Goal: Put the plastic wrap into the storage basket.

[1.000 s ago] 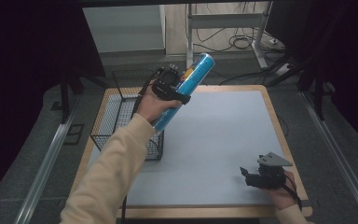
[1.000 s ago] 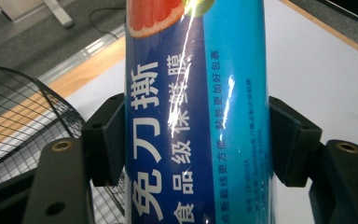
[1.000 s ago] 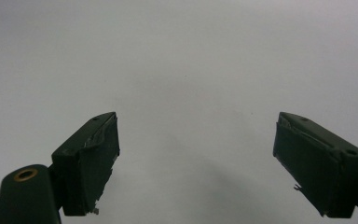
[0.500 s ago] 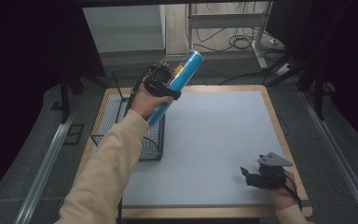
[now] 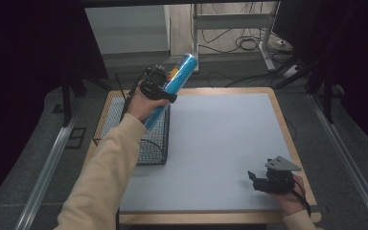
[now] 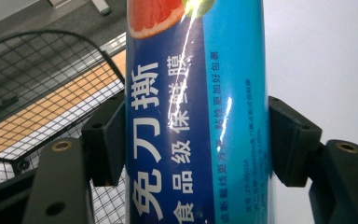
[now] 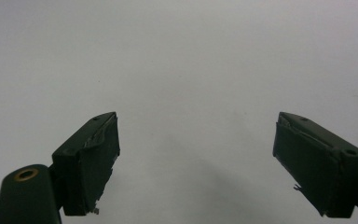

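Over the wire basket [image 5: 139, 139] at the table's left edge, the left gripper [image 5: 159, 86] holds a blue tube [image 5: 173, 85] of cling film, tilted with its top end toward the far side of the table. From the left gripper view the jaws are clamped on the tube [image 6: 196, 116] around its middle, one pad on each side, with the basket [image 6: 42, 93] mesh below and to the left. The tube is in the air, its lower end above the basket's opening and not yet inside, as far as the high view lets me judge.

At the near right corner of the grey mat [image 5: 220, 143], the right gripper [image 5: 261, 182] rests low, and its jaws stand wide apart with nothing between them; the right gripper view has bare mat [image 7: 182, 60] ahead.

The step in hand looks like the carry: bringing the tube to the basket to drop it in. The next move calls for lowering the left hand until the tube's lower end is within the wire walls, perhaps laying the tube flatter so it fits the length of the basket, and then opening the jaws. The tube is long and smooth, so it could catch the rim or roll once freed.
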